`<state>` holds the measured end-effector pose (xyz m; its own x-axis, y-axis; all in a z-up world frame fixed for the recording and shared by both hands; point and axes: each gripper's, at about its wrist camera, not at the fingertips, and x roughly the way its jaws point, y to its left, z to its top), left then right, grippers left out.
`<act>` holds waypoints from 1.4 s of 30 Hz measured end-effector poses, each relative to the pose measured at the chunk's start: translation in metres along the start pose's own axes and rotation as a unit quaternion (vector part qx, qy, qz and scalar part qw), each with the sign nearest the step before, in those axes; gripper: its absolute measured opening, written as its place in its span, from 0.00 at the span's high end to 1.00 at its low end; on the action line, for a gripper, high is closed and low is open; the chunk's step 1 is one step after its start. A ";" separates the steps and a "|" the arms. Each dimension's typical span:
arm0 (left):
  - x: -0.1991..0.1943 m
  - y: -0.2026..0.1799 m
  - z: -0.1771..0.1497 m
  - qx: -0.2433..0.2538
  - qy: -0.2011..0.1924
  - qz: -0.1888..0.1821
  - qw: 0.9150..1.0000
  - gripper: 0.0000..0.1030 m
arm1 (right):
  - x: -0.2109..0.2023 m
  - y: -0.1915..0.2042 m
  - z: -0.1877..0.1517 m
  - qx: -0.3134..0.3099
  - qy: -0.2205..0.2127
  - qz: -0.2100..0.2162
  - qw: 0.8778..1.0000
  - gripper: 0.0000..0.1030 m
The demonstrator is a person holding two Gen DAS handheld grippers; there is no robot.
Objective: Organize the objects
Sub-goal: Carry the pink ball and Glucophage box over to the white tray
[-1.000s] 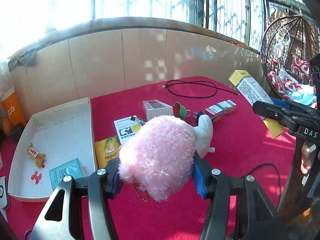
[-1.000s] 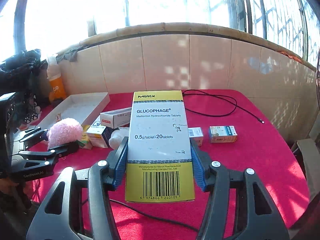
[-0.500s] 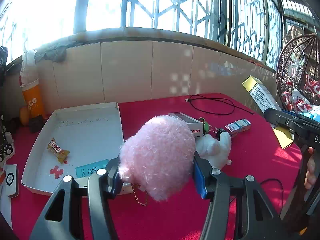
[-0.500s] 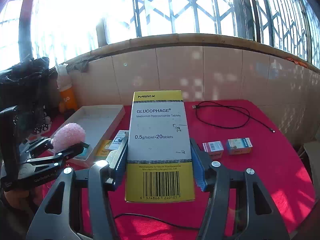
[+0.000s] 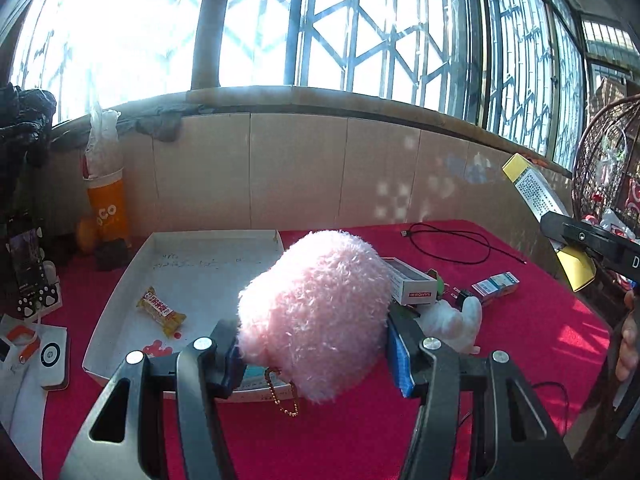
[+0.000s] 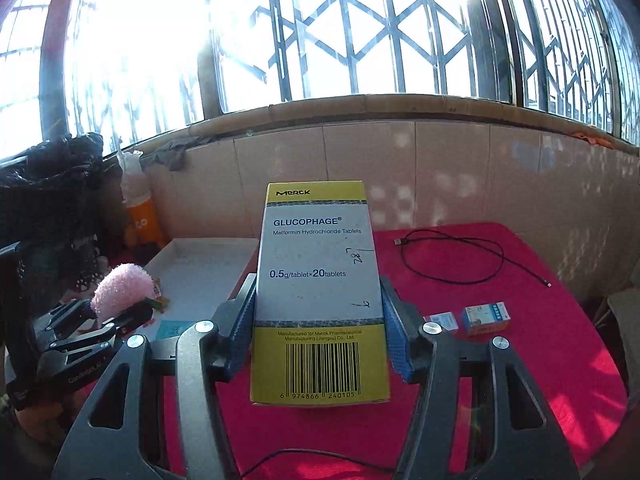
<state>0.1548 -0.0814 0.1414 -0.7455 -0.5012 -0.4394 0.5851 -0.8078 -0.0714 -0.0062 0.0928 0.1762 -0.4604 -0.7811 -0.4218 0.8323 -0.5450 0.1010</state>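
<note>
My left gripper (image 5: 316,354) is shut on a fluffy pink plush toy (image 5: 316,312) with a small bead chain (image 5: 282,398), held above the near edge of a white tray (image 5: 212,252). The tray holds a candy wrapper (image 5: 160,312) and a teal card. My right gripper (image 6: 320,328) is shut on a yellow and white Glucophage box (image 6: 320,280), held up over the red table (image 6: 520,360). In the right wrist view the left gripper (image 6: 106,326) with the pink toy (image 6: 120,290) shows at the left, by the tray (image 6: 200,268).
On the red table lie a white plush (image 5: 456,320), a Sandoz box (image 5: 412,282), small medicine boxes (image 5: 496,286), a black cable (image 5: 452,242) and a plug. An orange cup (image 5: 106,208) and phone (image 5: 26,260) stand left. A wicker chair (image 5: 608,184) stands right.
My left gripper has swung left and lifted with the pink toy, from over the table's middle to over the tray's near edge. My right gripper has risen with the box, also turning left.
</note>
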 end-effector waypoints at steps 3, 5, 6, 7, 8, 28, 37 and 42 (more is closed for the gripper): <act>-0.004 0.013 0.003 -0.013 -0.008 0.008 1.000 0.44 | 0.005 0.009 0.004 -0.004 -0.001 0.002 1.000 0.45; -0.005 0.021 0.004 -0.020 -0.011 0.016 1.000 0.44 | 0.010 0.015 0.006 -0.006 0.003 0.007 1.000 0.45; -0.006 0.025 0.005 -0.024 -0.011 0.020 0.999 0.44 | 0.013 0.017 0.006 -0.006 0.005 0.009 1.000 0.45; -0.006 0.029 0.005 -0.028 -0.011 0.023 0.999 0.44 | 0.017 0.020 0.007 -0.007 0.009 0.012 1.000 0.45; -0.005 0.033 0.005 -0.031 -0.012 0.026 0.999 0.44 | 0.020 0.023 0.007 -0.008 0.013 0.015 1.000 0.45; 0.000 0.087 -0.005 -0.071 -0.006 0.071 0.995 0.44 | 0.074 0.076 0.007 -0.035 0.054 0.045 0.997 0.45; 0.006 0.106 0.001 -0.074 -0.005 0.092 0.993 0.44 | 0.098 0.098 0.012 -0.042 0.069 0.064 0.995 0.45; 0.016 0.117 0.008 -0.069 -0.002 0.109 0.992 0.44 | 0.117 0.112 0.018 -0.039 0.083 0.078 0.993 0.45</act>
<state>0.2091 -0.1862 0.1331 -0.5974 -0.6612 -0.4538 0.7707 -0.6298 -0.0969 0.0279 -0.0656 0.1543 -0.2726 -0.7896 -0.5497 0.9139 -0.3911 0.1086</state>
